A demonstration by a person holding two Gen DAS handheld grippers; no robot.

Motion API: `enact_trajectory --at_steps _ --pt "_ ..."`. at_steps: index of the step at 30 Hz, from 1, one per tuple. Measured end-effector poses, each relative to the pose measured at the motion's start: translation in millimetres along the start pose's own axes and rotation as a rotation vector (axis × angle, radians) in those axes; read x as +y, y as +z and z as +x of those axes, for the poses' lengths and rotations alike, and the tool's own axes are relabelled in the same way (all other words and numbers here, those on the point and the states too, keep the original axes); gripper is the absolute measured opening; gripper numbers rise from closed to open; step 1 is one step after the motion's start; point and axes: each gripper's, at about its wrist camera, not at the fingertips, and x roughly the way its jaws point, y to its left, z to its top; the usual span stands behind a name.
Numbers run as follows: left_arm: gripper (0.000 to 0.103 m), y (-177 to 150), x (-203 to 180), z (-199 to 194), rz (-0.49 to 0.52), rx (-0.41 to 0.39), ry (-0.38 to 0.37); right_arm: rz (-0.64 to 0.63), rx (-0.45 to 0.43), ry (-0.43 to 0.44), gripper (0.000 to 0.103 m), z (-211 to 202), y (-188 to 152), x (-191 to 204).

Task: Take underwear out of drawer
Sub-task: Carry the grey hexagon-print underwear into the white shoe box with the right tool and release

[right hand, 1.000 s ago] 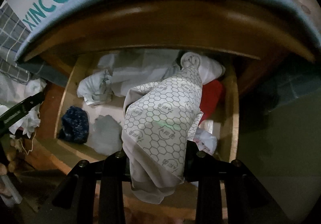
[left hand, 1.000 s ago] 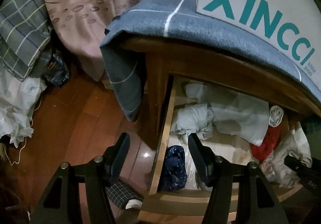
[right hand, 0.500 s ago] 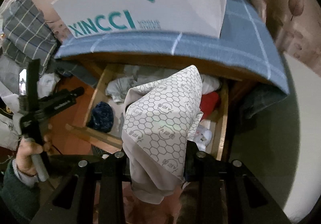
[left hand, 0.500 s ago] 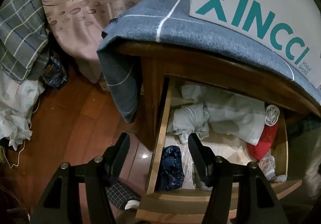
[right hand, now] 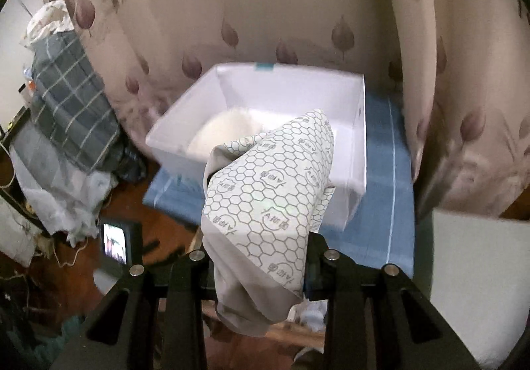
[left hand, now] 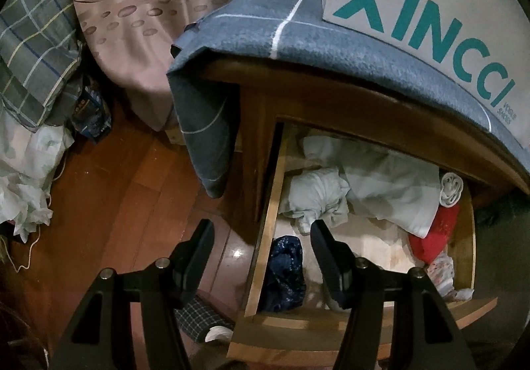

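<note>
My right gripper is shut on grey underwear with a white honeycomb print, which hangs between its fingers high above the nightstand, in front of a white open box. In the left wrist view the wooden drawer stands pulled out below the nightstand top. It holds pale garments, a dark blue bundle, a red piece and a rolled white item. My left gripper hangs open over the drawer's left wall, nothing between its fingers.
A blue-grey checked cloth covers the nightstand top under the white shoe box. Leaf-print curtain hangs behind. Plaid bedding and white bags pile at the left on the wooden floor.
My right gripper has risen out of the drawer with the honeycomb underwear, from inside the drawer to above the box on top. The left gripper has stayed over the drawer's left edge.
</note>
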Motion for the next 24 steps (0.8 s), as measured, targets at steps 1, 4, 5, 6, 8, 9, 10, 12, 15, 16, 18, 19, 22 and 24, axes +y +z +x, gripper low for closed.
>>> enact_trajectory --at_steps 1,4,5,6,8,9,10,12,15,16,18,19,22,24 --pt "0.062 0 -1 0 0.004 -0.002 0.005 0.000 0.001 -0.006 0.030 1 8 -1" --pt "0.062 0 0 0 0.003 0.001 0.001 -0.013 -0.006 -0.036 0.030 10 31 4" --pt "0.062 0 0 0 0.001 0.002 -0.001 -0.018 -0.004 -0.051 0.030 16 38 2" --pt "0.062 0 1 0 -0.002 0.002 -0.002 -0.015 -0.003 -0.060 0.030 22 46 1" --pt "0.062 -1 2 0 -0.005 0.005 -0.002 -0.014 0.012 -0.070 0.030 36 56 -2" --pt "0.062 -1 3 0 -0.006 0.005 -0.001 -0.012 0.018 -0.086 0.030 45 61 -4" --pt "0.062 -1 3 1 -0.006 0.007 0.001 -0.009 0.030 -0.096 0.030 53 65 -7" --pt "0.062 -1 3 2 -0.005 0.009 0.002 0.000 0.058 -0.108 0.030 73 71 -12" --pt "0.062 -1 2 2 -0.006 0.011 -0.001 0.005 0.103 -0.139 0.030 102 73 -20" --pt "0.062 0 2 2 -0.005 0.012 -0.004 0.001 0.121 -0.152 0.030 112 73 -22" --pt "0.062 -1 2 3 -0.003 0.014 -0.003 0.005 0.149 -0.157 0.030 128 72 -26" --pt "0.062 -1 2 3 -0.001 0.015 -0.003 0.006 0.163 -0.158 0.031 135 71 -28" --pt "0.062 0 0 4 0.003 0.020 -0.005 0.034 0.195 -0.159 0.032 155 67 -35" --pt "0.062 0 -1 5 0.010 0.020 -0.007 0.036 0.212 -0.170 0.033 165 65 -39"
